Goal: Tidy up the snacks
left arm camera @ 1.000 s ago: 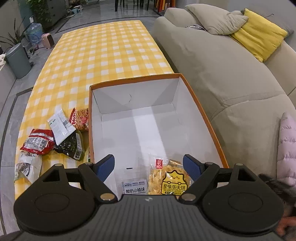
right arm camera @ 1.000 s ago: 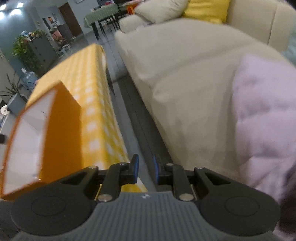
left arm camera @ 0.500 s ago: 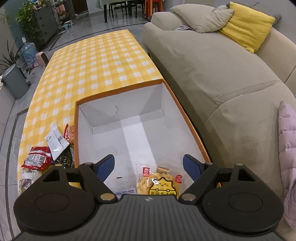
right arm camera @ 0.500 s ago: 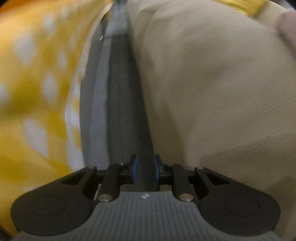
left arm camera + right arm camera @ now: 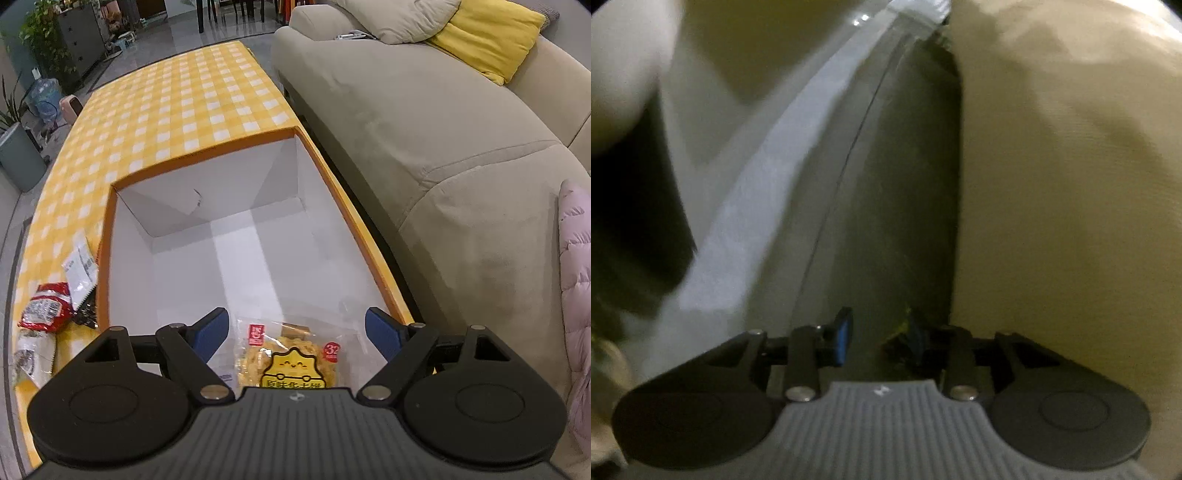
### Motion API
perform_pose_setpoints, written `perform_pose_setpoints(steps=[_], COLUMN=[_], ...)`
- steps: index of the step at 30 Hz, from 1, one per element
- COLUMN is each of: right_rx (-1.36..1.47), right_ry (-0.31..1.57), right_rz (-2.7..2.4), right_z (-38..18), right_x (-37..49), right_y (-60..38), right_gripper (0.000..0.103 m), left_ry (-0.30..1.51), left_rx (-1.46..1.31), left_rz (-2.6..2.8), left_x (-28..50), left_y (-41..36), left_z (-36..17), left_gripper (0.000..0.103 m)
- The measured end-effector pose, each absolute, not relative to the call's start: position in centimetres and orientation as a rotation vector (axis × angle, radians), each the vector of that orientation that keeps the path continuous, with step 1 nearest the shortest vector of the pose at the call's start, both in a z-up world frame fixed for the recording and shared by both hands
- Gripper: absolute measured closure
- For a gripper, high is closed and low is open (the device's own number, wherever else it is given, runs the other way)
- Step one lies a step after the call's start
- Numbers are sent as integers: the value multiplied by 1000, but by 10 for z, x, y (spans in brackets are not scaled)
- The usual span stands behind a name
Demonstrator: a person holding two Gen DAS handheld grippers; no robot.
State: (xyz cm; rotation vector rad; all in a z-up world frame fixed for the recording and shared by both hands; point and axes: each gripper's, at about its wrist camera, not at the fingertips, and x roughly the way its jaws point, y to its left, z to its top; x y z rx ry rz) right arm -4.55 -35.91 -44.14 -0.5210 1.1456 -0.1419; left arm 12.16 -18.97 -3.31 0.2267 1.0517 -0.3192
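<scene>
Snack packet [image 5: 295,354] between spread fingers [image 5: 210,332]

So the left gripper [image 5: 297,330] hangs over the near end of the orange box [image 5: 373,254] with its blue pads wide apart, nothing between them. Inside the box, right under it, lies a yellow cracker packet [image 5: 295,360]. A few more snack packs [image 5: 55,299] sit outside on the yellow checked tablecloth [image 5: 177,107], just left of the box. Beige sofa [image 5: 424,122] runs along the right.
</scene>
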Motion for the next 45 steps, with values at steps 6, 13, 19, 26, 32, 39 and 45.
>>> perform_pose_setpoints(steps=[6,13,19,26,32,39,45], right_rx=[-454,-352,-145,95,78,-50,-94], right_ry=[1028,882,815,750,722,695,761], right_rz=[-255,-519,-707,-963,-851,-818,-781], right_z=[-477,-506,-519,-529,-536,-551,-556], right_x=[-43,-54,-71,-93,-80,-52,-50], right_y=[-346,-352,-364,-399,-401,-415,-406], right_gripper=[28,31,30,28,15,27,42], left_ry=[1074,1099,1102,1074,1095,1090,1088], left_rx=[233,258,292,339,299,322,314], left_rz=[-321,-283,-255,-257,-246,-231,-230], left_x=[123,127,130,130,136,133,131], left_y=[-195,-196,-204,-214,-211,-214,-213], left_z=[-46,-60,-65,-68,-71,-70,-69], left_gripper=[5,5,5,5,5,5,5])
